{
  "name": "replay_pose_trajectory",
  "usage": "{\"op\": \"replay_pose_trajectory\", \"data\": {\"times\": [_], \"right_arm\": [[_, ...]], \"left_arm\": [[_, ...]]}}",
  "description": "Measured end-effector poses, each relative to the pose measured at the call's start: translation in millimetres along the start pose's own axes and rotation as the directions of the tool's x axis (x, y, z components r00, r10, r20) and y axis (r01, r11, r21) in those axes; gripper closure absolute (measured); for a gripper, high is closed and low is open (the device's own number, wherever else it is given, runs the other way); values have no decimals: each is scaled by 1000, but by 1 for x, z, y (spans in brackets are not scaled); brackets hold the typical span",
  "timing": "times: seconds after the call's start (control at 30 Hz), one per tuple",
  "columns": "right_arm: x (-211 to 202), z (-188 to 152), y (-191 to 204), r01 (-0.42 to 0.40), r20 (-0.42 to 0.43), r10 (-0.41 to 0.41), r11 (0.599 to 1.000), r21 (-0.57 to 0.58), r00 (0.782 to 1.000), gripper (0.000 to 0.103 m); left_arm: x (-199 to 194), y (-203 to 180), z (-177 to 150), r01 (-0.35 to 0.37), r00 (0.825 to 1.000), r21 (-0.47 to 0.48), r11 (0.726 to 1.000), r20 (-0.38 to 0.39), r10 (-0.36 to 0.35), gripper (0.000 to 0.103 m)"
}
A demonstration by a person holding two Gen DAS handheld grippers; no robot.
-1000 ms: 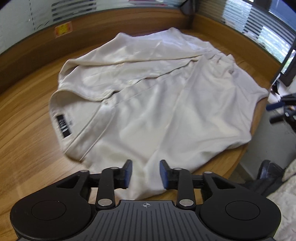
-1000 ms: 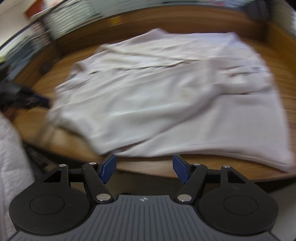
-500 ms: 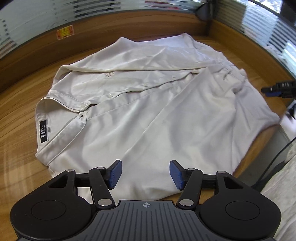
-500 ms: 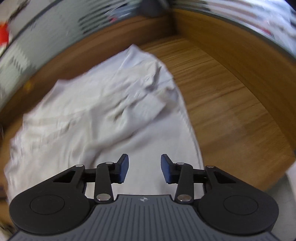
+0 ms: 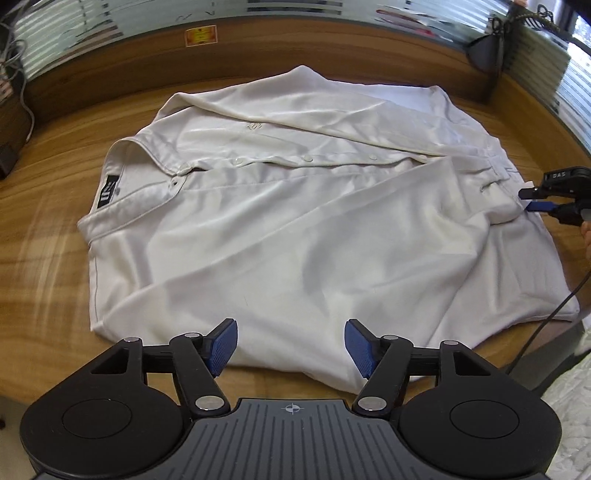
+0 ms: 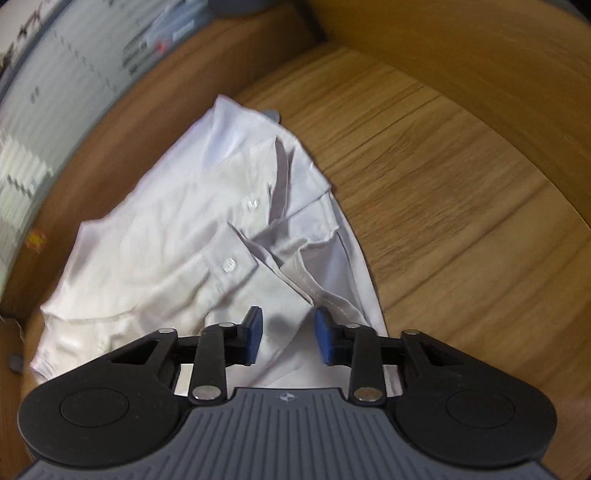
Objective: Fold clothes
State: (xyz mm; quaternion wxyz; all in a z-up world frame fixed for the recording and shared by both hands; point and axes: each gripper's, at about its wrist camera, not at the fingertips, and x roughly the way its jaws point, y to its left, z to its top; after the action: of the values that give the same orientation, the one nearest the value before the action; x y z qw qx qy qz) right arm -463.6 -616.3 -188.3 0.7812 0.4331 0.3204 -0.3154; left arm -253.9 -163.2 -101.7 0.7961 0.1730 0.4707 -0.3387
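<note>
A white button-up shirt [image 5: 295, 229] lies spread on the wooden table [image 5: 44, 229], its collar and black label [image 5: 108, 191] to the left. My left gripper [image 5: 290, 332] hovers over the shirt's near folded edge; its jaws are opening, with nothing pinched between them. My right gripper [image 5: 526, 199] sits at the shirt's far right end, by the bunched cuff. In the right wrist view, the right gripper [image 6: 288, 332] hangs low over the shirt [image 6: 177, 236] near a buttoned cuff [image 6: 229, 264]. Its jaws are closing with cloth lying in the gap, the blue pads [image 6: 255, 328] still apart.
A raised wooden wall [image 5: 332, 55] with an orange sticker [image 5: 200, 36] rings the table's back. The table's edge runs close along the shirt's right side, where a black cable [image 5: 546, 321] hangs. White textured fabric [image 5: 569, 413] lies below at the lower right.
My left gripper's jaws have widened and it has shifted along the shirt's near edge. My right gripper swung from beyond the table's edge to the cuff end, and its jaws narrowed.
</note>
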Motion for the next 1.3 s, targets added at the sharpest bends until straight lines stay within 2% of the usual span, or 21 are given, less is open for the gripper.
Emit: {"op": "replay_pose_trajectory", "data": {"times": [0.03,0.07,0.27,0.37,0.43,0.47,0.5,0.57,0.63,0.77,0.87,1.0,1.13,1.2,1.3], "right_arm": [[3,1,1,0,-8,0,1000,-7,1000,88],[6,3,2,-5,-18,5,1000,-8,1000,102],[-4,10,3,26,30,-25,999,-47,999,101],[-13,9,8,55,41,-49,986,-157,998,100],[-23,6,15,57,57,-44,962,-267,997,93],[-29,3,19,55,57,-39,943,-329,998,80],[-36,0,22,47,54,-28,918,-394,998,76],[-50,-8,26,22,38,-3,857,-514,999,76],[-61,-18,26,-38,-21,32,798,-601,999,76],[-82,-45,19,-164,-147,83,674,-720,986,76],[-94,-66,16,-239,-229,93,593,-769,969,74],[-104,-93,15,-285,-291,65,487,-825,954,72],[-109,-115,12,-283,-317,-22,394,-874,948,72],[-113,-123,9,-285,-317,-38,343,-895,948,72],[-116,-131,6,-280,-309,-70,272,-921,948,72]], "left_arm": [[-1,-3,-2,-4,1000,-10,1000,-1,4,36],[-2,-5,-4,-9,1000,-20,1000,-5,9,35],[-7,-9,-14,-39,999,-30,999,-5,39,35],[-5,-10,-16,-47,999,-7,999,-10,47,34],[-3,-12,-18,-50,999,25,998,-6,50,34],[-2,-14,-19,-51,999,47,998,-5,52,34],[-2,-16,-19,-51,999,76,996,-2,52,34],[0,-20,-20,-51,999,136,989,4,51,34],[1,-23,-22,-46,999,201,978,9,45,33],[3,-22,-24,-23,1000,283,959,12,20,33],[4,-23,-24,-5,1000,328,945,9,2,33],[7,-31,-30,19,1000,457,889,-1,-21,32],[9,-47,-33,79,997,558,826,-41,-67,32],[8,-57,-36,104,994,619,779,-41,-100,33],[10,-71,-41,124,990,714,689,-46,-131,35]]}}
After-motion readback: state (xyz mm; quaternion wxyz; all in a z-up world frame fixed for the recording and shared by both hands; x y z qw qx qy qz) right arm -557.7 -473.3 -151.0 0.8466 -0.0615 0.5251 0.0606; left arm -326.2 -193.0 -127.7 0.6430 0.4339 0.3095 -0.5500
